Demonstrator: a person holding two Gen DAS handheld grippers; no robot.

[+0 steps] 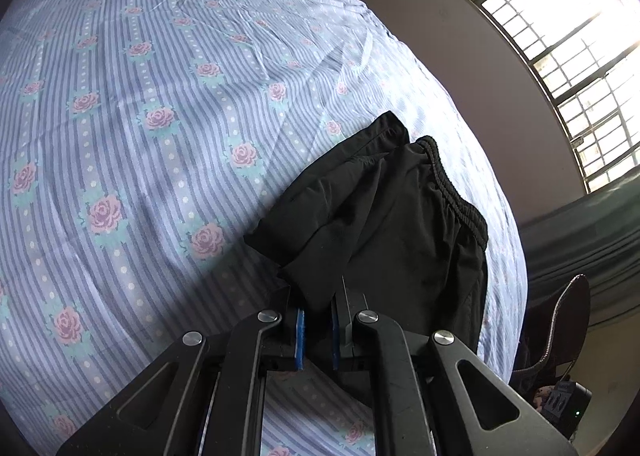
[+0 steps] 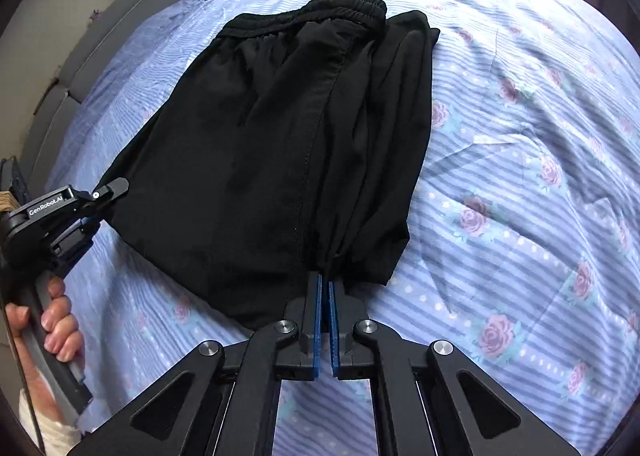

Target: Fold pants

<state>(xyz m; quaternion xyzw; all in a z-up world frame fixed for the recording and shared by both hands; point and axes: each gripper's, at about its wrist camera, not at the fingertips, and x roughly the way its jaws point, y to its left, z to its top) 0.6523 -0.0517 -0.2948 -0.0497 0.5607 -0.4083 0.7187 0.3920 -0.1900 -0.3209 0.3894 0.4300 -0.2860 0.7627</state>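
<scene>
The pants [image 2: 288, 144], lying folded at frame centre on the bed [image 2: 520, 176], are pinched at the near edge by both the right gripper [image 2: 324, 284] and left gripper [image 1: 318, 308]. Layers could be dragged apart if one side is lifted unevenly.

left wrist cam: sits right behind the left gripper [image 1: 318, 330], looks down its fingers across the bed [image 1: 140, 116], tilted so a window [image 1: 560, 48] lands at 2 o'clock. Very close, the black pants [image 1: 384, 216] start right at the fingertips.

right wrist cam: same deal behind the right gripper [image 2: 324, 320], angled down at the bed [image 2: 520, 176], pants [image 2: 280, 136] running up toward 12 o'clock. Also close.

shared bit: both catch the pants and the flowery sheet around them. The right view also gets the left gripper [image 2: 108, 192] at 9 o'clock, at the pants' edge.
</scene>
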